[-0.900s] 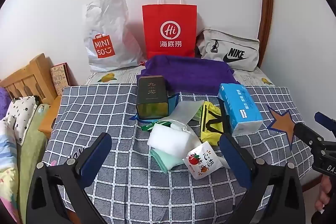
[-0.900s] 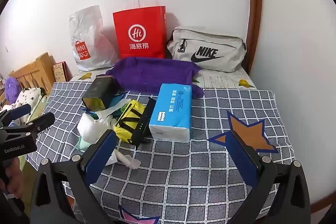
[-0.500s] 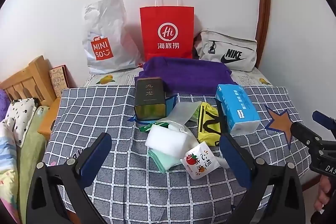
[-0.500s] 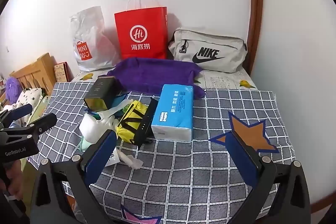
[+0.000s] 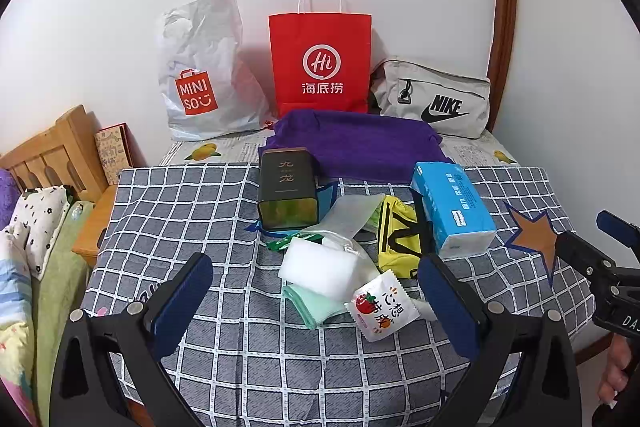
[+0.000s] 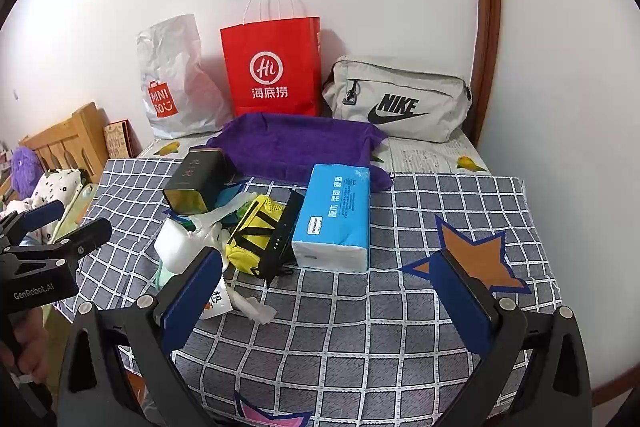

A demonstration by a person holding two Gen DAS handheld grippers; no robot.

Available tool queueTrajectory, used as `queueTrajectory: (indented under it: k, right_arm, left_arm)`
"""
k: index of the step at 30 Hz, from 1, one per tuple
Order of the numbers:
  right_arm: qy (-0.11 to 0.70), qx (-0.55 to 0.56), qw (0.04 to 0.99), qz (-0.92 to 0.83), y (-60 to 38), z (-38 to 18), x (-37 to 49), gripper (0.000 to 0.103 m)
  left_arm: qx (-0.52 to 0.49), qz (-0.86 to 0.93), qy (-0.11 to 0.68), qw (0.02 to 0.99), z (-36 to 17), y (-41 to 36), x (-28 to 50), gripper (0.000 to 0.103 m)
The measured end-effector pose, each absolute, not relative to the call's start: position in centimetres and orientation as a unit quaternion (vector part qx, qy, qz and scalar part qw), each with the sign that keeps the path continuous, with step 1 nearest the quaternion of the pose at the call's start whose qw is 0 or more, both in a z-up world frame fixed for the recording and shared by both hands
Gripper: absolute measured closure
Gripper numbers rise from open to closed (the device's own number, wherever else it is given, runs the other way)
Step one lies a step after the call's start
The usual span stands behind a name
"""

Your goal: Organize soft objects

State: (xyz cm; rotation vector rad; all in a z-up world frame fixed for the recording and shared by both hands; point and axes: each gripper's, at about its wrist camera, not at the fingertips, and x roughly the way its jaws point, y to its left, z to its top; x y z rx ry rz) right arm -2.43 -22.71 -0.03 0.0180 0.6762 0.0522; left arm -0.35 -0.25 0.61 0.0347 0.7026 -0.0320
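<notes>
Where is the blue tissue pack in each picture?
Left wrist view: blue tissue pack lies right of centre, beside the yellow pouch.
Right wrist view: it lies at centre, right of that pouch.
Shared landmark: red paper bag against the wall.

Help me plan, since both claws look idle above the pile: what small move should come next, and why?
Probably ease the left claw down onto the white foam pad. Both claws stand open and empty, and the pad lies on top of the heap, right between the left claw's fingers, with nothing covering it.
</notes>
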Motion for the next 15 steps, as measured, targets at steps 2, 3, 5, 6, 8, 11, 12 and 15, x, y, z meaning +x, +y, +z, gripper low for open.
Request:
queueTrajectory:
  k: [2,3,5,6,8,11,12,15]
  right_arm:
    - [0.331,0.01,0.943,0.026,-22.79,-0.01,-2.47,0.0]
    - [0.331,0.01,0.943,0.026,-22.76,0.0,-2.5,0.0]
    - [0.33,0.009,0.943,0.026,-22.76,-0.02,-2.48,0.0]
    - [0.331,0.009,0.943,0.026,-22.75,-0.02,-2.46,0.0]
    - [0.331,0.009,0.943,0.026,-22.76,-0.04,-2.43,0.0]
    - [0.33,0.009,0.944,0.026,-22.68,0.15,-2.54,0.0]
    - [0.329,0.009,0.944,0.027,-22.69,0.21,-2.54,0.0]
    - [0.328,0.006,0.944,0.027,-22.32,0.41,-2.8,0.0]
  left_arm:
    - [0.017,-0.016,0.344,0.939,0.63,-0.26,-0.37,0.0]
    - [0.017,-0.015,0.344,0.939,0.6,-0.26,-0.36,0.0]
    - [0.017,-0.016,0.344,0.939,0.63,-0.24,-0.36,0.0]
    - [0.017,-0.016,0.344,0.939,0.6,-0.24,-0.35,0.0]
    - [0.017,-0.016,0.344,0.939,0.63,-0.23,-0.36,0.0]
    - [0.016,-0.016,0.343,0.939,0.6,-0.21,-0.38,0.0]
    - [0.016,-0.016,0.344,0.939,0.59,-0.22,-0.36,0.0]
    - [0.016,-0.017,0.343,0.939,0.82,-0.14,-0.35,0.0]
